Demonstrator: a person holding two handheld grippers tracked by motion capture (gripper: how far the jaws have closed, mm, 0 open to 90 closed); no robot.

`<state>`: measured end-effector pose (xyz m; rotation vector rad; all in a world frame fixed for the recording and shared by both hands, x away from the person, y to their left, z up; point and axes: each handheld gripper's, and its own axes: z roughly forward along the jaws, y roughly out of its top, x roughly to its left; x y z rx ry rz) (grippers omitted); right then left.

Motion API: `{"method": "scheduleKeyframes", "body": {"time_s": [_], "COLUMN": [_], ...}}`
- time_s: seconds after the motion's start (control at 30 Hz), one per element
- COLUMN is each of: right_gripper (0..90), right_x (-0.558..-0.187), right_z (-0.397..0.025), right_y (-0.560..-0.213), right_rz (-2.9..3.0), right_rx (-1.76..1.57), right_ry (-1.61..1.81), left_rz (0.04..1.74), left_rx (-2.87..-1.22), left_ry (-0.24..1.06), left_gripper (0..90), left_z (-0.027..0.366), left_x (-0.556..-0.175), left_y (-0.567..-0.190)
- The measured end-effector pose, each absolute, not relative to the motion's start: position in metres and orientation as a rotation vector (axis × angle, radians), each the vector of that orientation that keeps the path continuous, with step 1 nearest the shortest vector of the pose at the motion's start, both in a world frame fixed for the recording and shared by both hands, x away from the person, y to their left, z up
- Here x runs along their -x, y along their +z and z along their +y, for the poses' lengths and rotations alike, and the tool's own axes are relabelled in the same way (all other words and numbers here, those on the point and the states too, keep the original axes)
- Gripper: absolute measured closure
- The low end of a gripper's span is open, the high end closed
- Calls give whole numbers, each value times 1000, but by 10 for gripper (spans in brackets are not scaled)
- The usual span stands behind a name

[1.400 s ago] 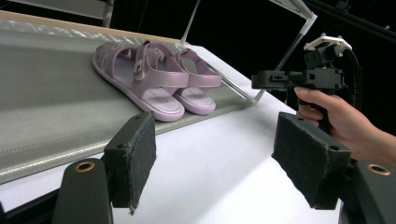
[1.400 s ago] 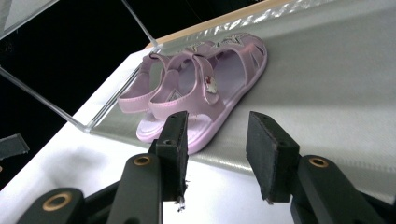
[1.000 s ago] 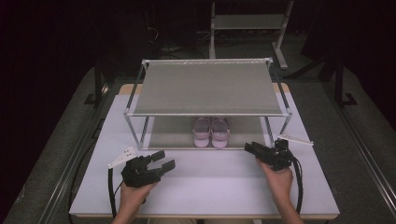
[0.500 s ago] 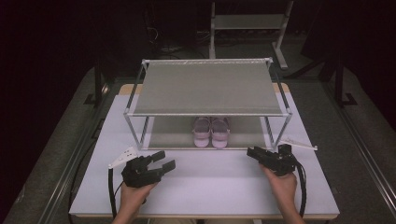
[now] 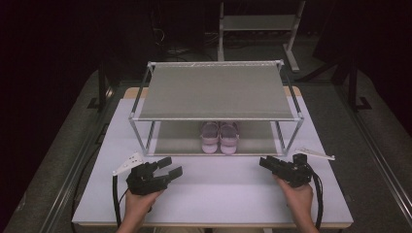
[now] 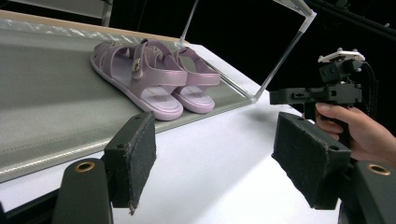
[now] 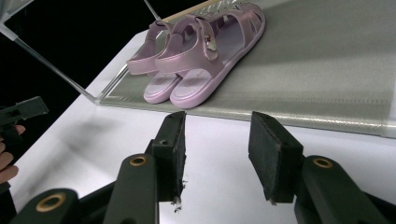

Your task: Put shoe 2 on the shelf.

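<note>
A pair of lilac sandals (image 5: 219,136) stands side by side on the lower shelf of a two-tier grey shoe rack (image 5: 214,90), toes toward the back. My left gripper (image 5: 170,166) rests on the white table in front of the rack's left part, open and empty. My right gripper (image 5: 266,163) is in front of the rack's right part, also open and empty. In the left gripper view the sandals (image 6: 154,77) lie beyond my wide-spread jaws (image 6: 215,135). In the right gripper view the sandals (image 7: 201,60) sit just past my gripper (image 7: 218,126), whose jaws stand closer together.
The white tabletop (image 5: 218,194) stretches between the two hands in front of the rack. The rack's thin corner posts (image 5: 141,136) stand at each front corner. A second metal stand (image 5: 257,22) is on the dark floor behind the table.
My right gripper has drawn back a little toward the near table edge. The left gripper and the sandals have not moved.
</note>
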<state>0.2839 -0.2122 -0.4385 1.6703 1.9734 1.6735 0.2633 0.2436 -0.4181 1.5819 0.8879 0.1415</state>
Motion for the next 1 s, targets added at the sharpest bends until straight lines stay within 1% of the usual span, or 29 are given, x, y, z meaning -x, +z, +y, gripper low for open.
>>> {"method": "scheduleKeyframes", "body": {"time_s": [1.0], "right_gripper": [550], "right_x": [-262], "right_z": [-232], "right_y": [-431], "right_rz": [1988], "right_rx": [-1652], "right_ry": [1668], "left_rz": [887], "left_rx": [-1584], "left_ry": [143], "left_gripper": [296], "left_z": [243], "left_x": [-263], "left_y": [-418]}}
